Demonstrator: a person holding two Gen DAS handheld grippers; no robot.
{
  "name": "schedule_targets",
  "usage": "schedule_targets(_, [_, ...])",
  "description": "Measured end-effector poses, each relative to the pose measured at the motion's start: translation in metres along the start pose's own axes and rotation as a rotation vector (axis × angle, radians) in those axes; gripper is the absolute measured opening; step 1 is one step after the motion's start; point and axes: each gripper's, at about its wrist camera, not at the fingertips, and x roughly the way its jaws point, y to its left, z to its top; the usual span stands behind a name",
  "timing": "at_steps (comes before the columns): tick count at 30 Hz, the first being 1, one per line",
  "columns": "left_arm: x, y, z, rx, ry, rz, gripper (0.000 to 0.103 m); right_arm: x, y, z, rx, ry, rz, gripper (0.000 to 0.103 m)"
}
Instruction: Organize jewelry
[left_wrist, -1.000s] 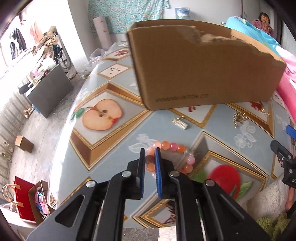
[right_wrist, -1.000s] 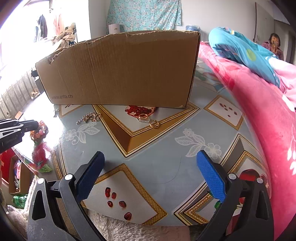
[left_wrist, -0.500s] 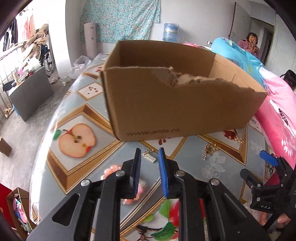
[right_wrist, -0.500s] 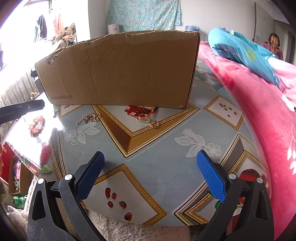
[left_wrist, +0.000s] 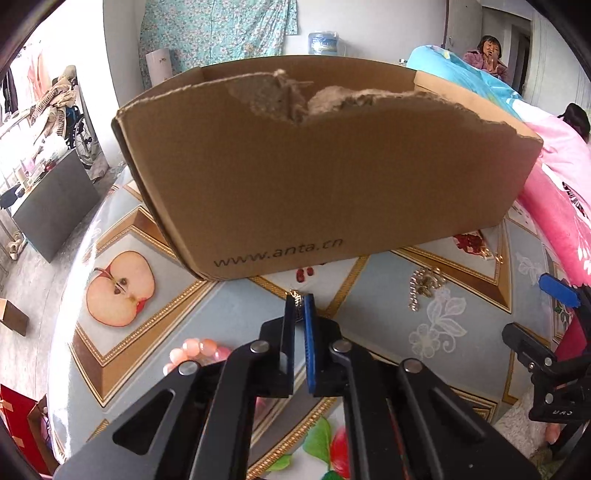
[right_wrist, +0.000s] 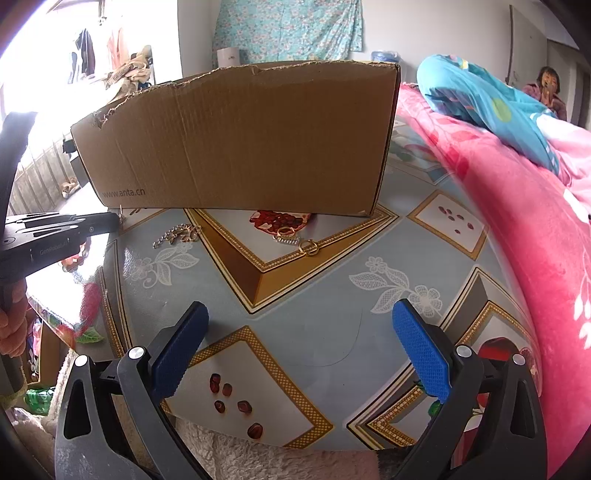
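Fruit-patterned oilcloth covers the bench (right_wrist: 303, 295), with a pink blanket (right_wrist: 517, 206) heaped along its right side. Just beyond both sets of jaws stands the torn cardboard box (left_wrist: 325, 177), open at the top. Behind the left gripper (left_wrist: 300, 301), close under its arms, lies the pink bead bracelet (left_wrist: 195, 349); off to its right a gold chain (left_wrist: 424, 284) rests on the oilcloth. The left jaws have just been closing and now pinch a small silver clasp-like piece (left_wrist: 295, 295) at their tips. The right gripper (right_wrist: 295, 343) hangs with jaws spread wide and empty. This looks like the pickup step; next, I judge, comes lifting the piece clear over the box's ragged rim and releasing it inside.
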Motion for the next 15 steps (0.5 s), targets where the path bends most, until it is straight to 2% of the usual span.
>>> schedule_targets(6, [-0.014,-0.028,-0.017,0.064,-0.004,-0.089,0.004,0.000,-0.001,0.000,-0.001,0.000,0.000,0.095])
schedule_targets(8, [-0.016,-0.040,-0.022,0.092,-0.010,-0.085,0.004,0.000,-0.001,0.000,-0.001,0.001,0.000,0.095])
schedule_targets(15, [-0.027,-0.047,-0.024,0.158,-0.032,-0.068,0.005,0.000,-0.001,0.000,0.000,0.000,-0.001,0.095])
